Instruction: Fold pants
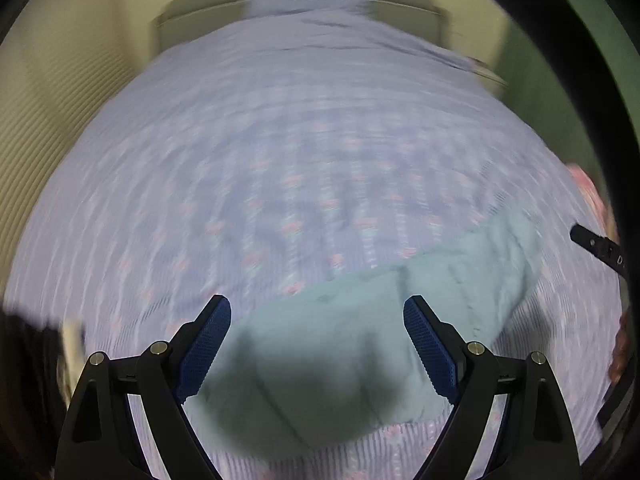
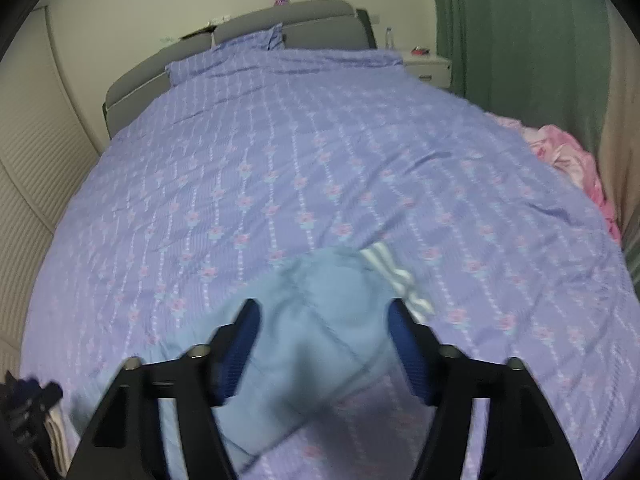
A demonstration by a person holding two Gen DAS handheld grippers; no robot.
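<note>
Light blue pants lie on the purple flowered bedspread near the bed's front edge. In the right wrist view the pants show a white striped waistband part at their far right. My left gripper is open and empty just above the pants, its blue pads spread wide. My right gripper is open and empty above the pants too. The left wrist view is motion-blurred. The right gripper's tip shows at the right edge of the left wrist view.
A grey headboard and purple pillows are at the far end. A pink cloth lies at the bed's right edge by a green curtain. A white nightstand stands at the back right. Ribbed wardrobe doors line the left.
</note>
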